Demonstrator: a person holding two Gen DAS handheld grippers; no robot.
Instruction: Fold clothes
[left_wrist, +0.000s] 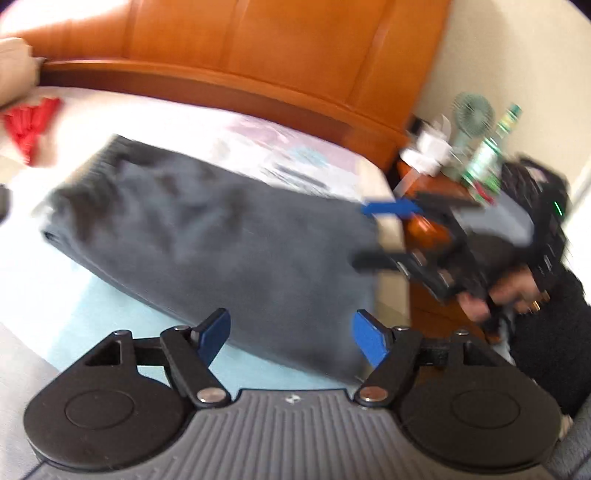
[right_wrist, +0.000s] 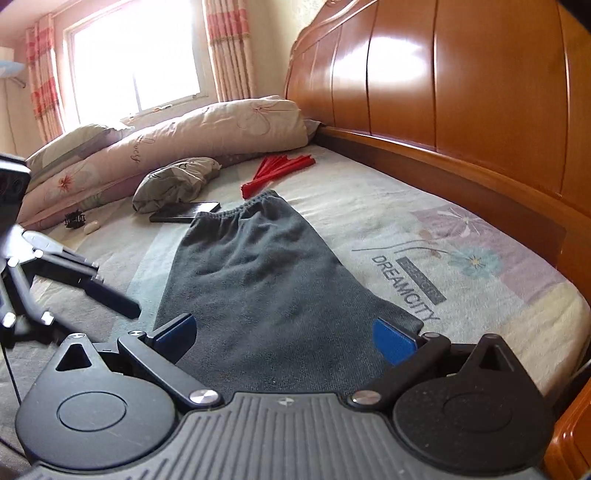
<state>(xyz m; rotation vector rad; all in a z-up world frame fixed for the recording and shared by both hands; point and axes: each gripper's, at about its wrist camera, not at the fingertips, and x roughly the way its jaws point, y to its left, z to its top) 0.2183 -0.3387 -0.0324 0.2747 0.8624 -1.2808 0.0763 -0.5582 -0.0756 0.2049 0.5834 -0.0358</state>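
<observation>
Grey shorts (right_wrist: 258, 280), one pair, lie flat on the bed sheet (right_wrist: 369, 206), waistband toward the two pillows (right_wrist: 192, 133). Both grippers are spread and hold nothing: the right gripper (right_wrist: 286, 334) hovers over the hem end, the left gripper (left_wrist: 291, 338) over the long edge. One red fan (right_wrist: 277, 171) and one phone (right_wrist: 184, 212) lie beyond the waistband.

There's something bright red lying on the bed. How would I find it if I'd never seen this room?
Start at the wooden headboard and follow the mattress toward the pillows by the window. Just past the elastic waistband of the grey shorts lies the red fan, partly spread. It is the only red, ribbed thing there.
</observation>
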